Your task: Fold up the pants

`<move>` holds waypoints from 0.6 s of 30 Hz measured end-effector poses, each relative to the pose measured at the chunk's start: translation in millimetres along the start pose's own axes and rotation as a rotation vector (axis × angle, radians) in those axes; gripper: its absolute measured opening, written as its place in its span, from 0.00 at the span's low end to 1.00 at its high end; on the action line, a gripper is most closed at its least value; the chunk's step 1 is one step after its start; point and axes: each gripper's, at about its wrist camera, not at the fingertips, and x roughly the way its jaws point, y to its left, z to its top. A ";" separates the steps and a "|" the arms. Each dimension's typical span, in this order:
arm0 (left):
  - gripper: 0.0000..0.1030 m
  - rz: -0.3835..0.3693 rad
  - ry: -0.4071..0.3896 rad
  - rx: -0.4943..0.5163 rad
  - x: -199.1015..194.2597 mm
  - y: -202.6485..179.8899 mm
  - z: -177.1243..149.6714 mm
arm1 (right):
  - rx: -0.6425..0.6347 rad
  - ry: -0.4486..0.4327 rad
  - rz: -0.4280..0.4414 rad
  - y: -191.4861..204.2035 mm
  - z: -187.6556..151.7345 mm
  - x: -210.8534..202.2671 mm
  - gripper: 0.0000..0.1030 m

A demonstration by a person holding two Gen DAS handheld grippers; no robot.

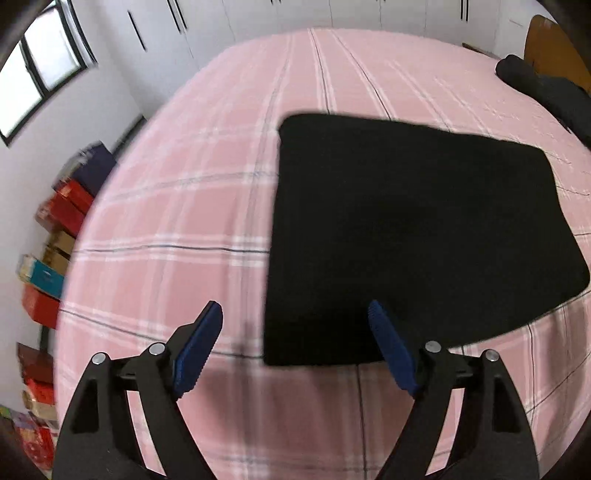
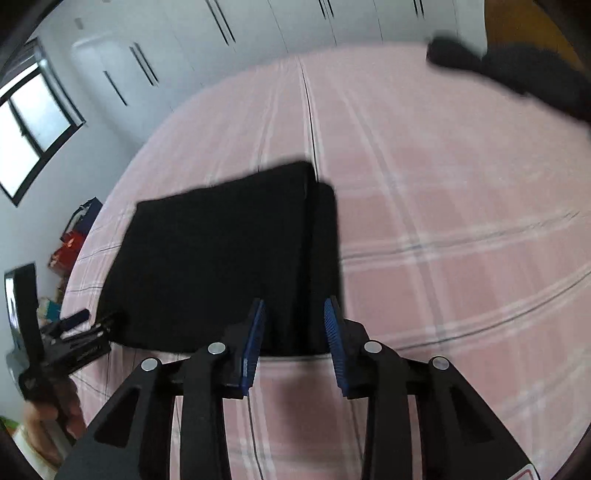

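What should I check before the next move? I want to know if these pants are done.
1. Pants folded into a compact rectangle: ok.
2. Pants lying flat on the bed: ok.
3. Left tongs open and empty: ok.
4. Right tongs clear of the cloth, nothing between the pads: ok.
5. Edges aligned at the right side, where a lower layer sticks out: not ok.
6. Dark pile at the far corner is more pants: cannot tell.

The bed is viewed steeply downward from each wrist camera, from just behind its own tool. The folded black pants and far white wardrobes are shared by the 2 views.
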 end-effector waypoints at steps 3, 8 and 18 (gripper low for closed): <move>0.80 0.041 -0.062 0.014 -36.0 4.2 -12.9 | -0.034 -0.077 -0.100 8.4 -20.0 -35.0 0.57; 0.89 0.011 -0.125 -0.026 -97.9 15.2 -30.9 | -0.039 -0.101 -0.152 8.2 -53.9 -76.5 0.78; 0.94 -0.002 -0.145 -0.049 -157.6 23.9 -110.1 | -0.012 -0.104 -0.220 -5.6 -126.8 -124.8 0.83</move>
